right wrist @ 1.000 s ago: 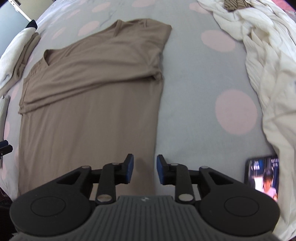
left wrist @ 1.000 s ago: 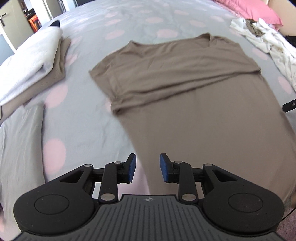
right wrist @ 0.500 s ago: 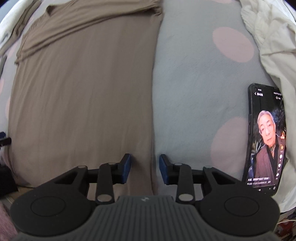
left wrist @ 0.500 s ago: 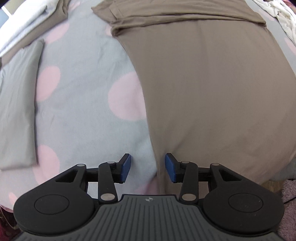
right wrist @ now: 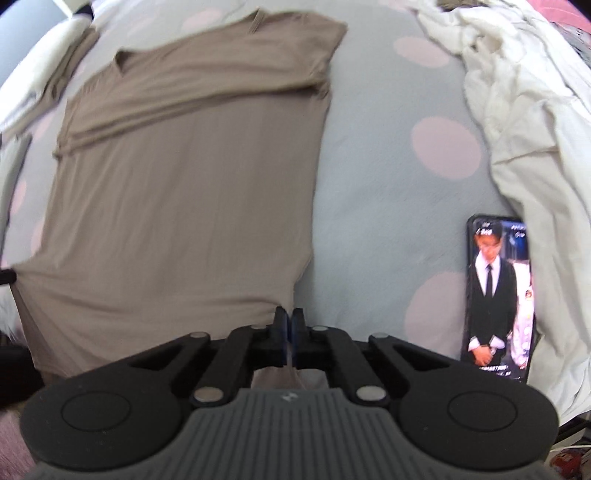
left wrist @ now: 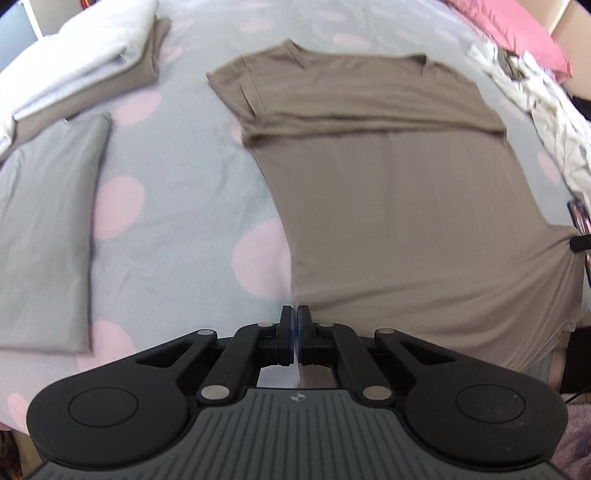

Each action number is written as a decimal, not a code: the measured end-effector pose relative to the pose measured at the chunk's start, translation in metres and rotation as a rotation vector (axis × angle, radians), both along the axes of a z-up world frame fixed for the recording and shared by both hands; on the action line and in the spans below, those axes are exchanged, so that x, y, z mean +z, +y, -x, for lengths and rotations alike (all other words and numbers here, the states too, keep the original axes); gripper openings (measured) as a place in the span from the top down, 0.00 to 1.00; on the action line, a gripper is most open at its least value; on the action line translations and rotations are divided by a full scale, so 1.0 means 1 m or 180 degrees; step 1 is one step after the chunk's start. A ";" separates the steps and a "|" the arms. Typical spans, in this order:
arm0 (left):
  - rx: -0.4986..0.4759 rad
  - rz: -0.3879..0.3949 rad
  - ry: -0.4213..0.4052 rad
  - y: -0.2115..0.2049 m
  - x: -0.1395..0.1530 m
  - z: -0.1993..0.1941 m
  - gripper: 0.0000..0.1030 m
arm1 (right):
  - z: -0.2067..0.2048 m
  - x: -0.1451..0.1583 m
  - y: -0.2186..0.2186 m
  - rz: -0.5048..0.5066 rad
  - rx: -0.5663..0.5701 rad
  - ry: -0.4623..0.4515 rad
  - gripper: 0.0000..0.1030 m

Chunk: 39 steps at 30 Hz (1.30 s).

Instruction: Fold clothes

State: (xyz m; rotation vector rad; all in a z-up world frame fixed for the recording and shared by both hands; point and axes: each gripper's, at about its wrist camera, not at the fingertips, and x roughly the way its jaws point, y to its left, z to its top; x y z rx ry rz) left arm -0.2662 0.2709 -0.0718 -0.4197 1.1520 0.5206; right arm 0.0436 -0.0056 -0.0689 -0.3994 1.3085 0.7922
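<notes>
Two grippers: each is clamped on one bottom corner of the brown T-shirt, a hold that fits lifting the hem as one straight edge.

Left wrist view
- Left gripper (left wrist: 295,325): jaws pressed together on the T-shirt's near left hem corner, cloth pinched between the blue pads.
- Brown T-shirt (left wrist: 399,206): spread flat on the dotted bedsheet (left wrist: 177,229), neckline at the far end, sleeves tucked in across the chest so the body forms a plain rectangle.
- Far hem corner: pulled taut toward a dark tip at the view's right edge, presumably the other gripper.
- Folded grey garment (left wrist: 44,236): well left of the T-shirt, flat and squared.
- Folded white and brown pile (left wrist: 92,70): beyond the grey garment, left of the T-shirt's neckline.
- Pink pillow (left wrist: 517,33): far right, beyond the T-shirt.

Right wrist view
- Right gripper (right wrist: 289,325): jaws shut tight on the T-shirt's near right hem corner; fabric bunches under the pads.
- T-shirt (right wrist: 184,184): its hem rises slightly toward both held corners.
- Phone (right wrist: 496,295): right of the T-shirt, screen lit, clear of the cloth.
- Rumpled white laundry (right wrist: 524,122): right of the phone, unfolded.

Judgement: with both corners held, the likely step is carrying the hem toward the neckline.
</notes>
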 end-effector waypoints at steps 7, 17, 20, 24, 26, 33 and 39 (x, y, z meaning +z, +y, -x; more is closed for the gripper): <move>0.0093 -0.0326 -0.0174 0.037 0.012 -0.029 1.00 | -0.034 0.018 0.028 -0.0260 -0.0095 -0.0251 0.98; 0.0071 -0.0770 -0.0137 0.060 -0.008 -0.076 1.00 | -0.072 -0.004 0.091 -0.0359 -0.0081 -0.0548 0.98; 0.0066 -0.0829 -0.0127 0.060 -0.014 -0.079 0.99 | -0.077 -0.016 0.095 -0.0332 -0.0092 -0.0506 0.98; 0.0058 -0.0907 -0.0114 0.059 -0.022 -0.082 0.97 | -0.072 -0.015 0.093 -0.0362 -0.0005 -0.0681 0.91; 0.0030 -0.0966 -0.0190 0.054 -0.016 -0.079 0.92 | -0.069 -0.010 0.088 -0.0407 0.0028 -0.0818 0.81; -0.0601 -0.1187 -0.0211 0.005 -0.008 -0.061 0.86 | -0.026 -0.006 0.063 -0.0509 0.0653 -0.1158 0.78; -0.1240 -0.1300 -0.0044 -0.044 -0.020 -0.050 0.71 | 0.042 -0.012 0.043 -0.0345 0.1740 -0.1752 0.64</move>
